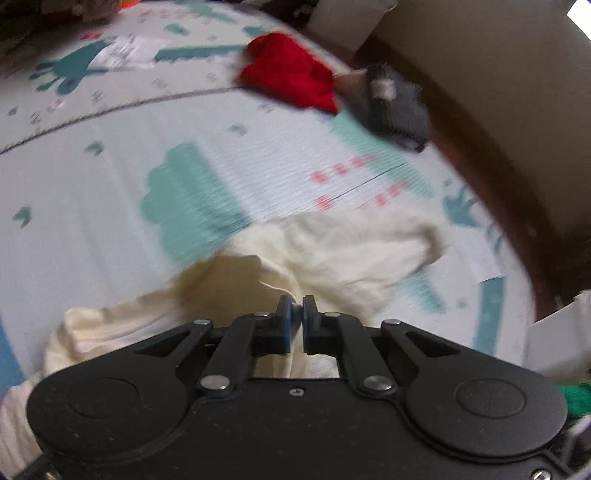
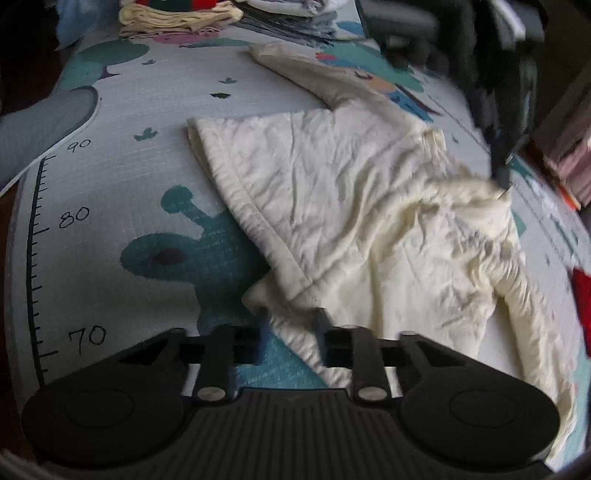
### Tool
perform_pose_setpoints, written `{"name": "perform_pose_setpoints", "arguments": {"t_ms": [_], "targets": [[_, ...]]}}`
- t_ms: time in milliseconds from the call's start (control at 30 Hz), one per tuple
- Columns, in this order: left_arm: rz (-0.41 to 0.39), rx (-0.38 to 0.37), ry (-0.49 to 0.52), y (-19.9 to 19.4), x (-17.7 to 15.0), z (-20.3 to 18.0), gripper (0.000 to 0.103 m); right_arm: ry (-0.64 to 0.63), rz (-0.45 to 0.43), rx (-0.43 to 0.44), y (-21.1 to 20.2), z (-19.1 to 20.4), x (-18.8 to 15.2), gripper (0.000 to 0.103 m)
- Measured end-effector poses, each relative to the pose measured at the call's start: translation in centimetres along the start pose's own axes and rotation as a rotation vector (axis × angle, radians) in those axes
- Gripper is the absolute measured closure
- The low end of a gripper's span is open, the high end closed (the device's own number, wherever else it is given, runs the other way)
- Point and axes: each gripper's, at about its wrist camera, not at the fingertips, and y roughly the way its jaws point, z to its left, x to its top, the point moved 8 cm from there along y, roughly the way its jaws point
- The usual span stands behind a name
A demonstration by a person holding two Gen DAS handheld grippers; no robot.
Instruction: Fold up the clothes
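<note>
A: Two tools, one cream top (image 2: 369, 221). Where does it lie?

B: On the play mat (image 2: 122, 177), partly doubled: one flap is turned over the body, a sleeve (image 2: 314, 74) trails away.

A: Why is the left tool (image 1: 298, 314) so low in the cloth?

B: Its pads are pinched on a bunched fold of the top, likely so that part can be carried over. From the right view the fold rises to a peak at its tip.

A: And the right tool (image 2: 291, 328)?

B: Fingers spread, holding nothing, hovering over the near hem, perhaps to pin or take it.

A: Other clothes?

B: A red garment (image 1: 288, 70) lies apart; a folded stack (image 2: 177, 16) sits at the mat's far end.
</note>
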Motion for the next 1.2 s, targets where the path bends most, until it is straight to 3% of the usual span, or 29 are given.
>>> {"name": "perform_pose_setpoints", "arguments": {"t_ms": [67, 167, 300, 333, 400, 433, 600, 700, 800, 967, 1200], "targets": [[-0.014, -0.025, 0.006, -0.4, 0.5, -1.3, 0.1, 0.05, 0.003, 0.016, -0.1, -0.8, -0.6, 0.102], [-0.032, -0.045, -0.008, -0.8, 1.1, -2.4, 0.1, 0.127, -0.013, 0.002, -1.3, -2.7, -1.4, 0.102], [-0.063, -0.065, -0.108, -1.5, 2.1, -2.3, 0.1, 0.09, -0.07, -0.041, -3.2, -3.8, -1.9, 0.097], [-0.065, -0.066, -0.127, -1.5, 2.3, -2.3, 0.1, 0.051, -0.069, -0.058, -3.1, -3.4, -1.8, 0.089], [-0.067, -0.066, -0.152, -1.4, 2.7, -2.4, 0.1, -0.003, -0.061, -0.066, -2.4, -2.2, -1.2, 0.034], [-0.064, -0.064, -0.148, -1.2, 2.7, -2.6, 0.1, -0.025, -0.059, -0.064, -2.0, -1.5, -0.9, 0.03], [-0.048, -0.059, -0.127, -0.8, 2.6, -3.2, 0.1, -0.097, 0.012, -0.012, 0.8, 0.0, 0.0, 0.049], [-0.051, -0.055, -0.119, -0.9, 2.6, -2.8, 0.1, -0.04, 0.012, 0.053, 1.0, -0.9, 0.4, 0.073], [-0.06, -0.048, -0.129, -1.2, 2.8, -2.1, 0.1, -0.007, 0.004, 0.058, 0.6, -1.9, 0.3, 0.088], [-0.082, -0.048, -0.129, -1.9, 3.2, -1.5, 0.1, 0.175, -0.046, 0.045, -2.8, -5.2, -1.5, 0.092], [-0.094, 0.01, -0.116, -2.3, 3.4, 0.2, 0.1, 0.587, -0.232, 0.039, -8.6, -12.5, -5.0, 0.092]]}}
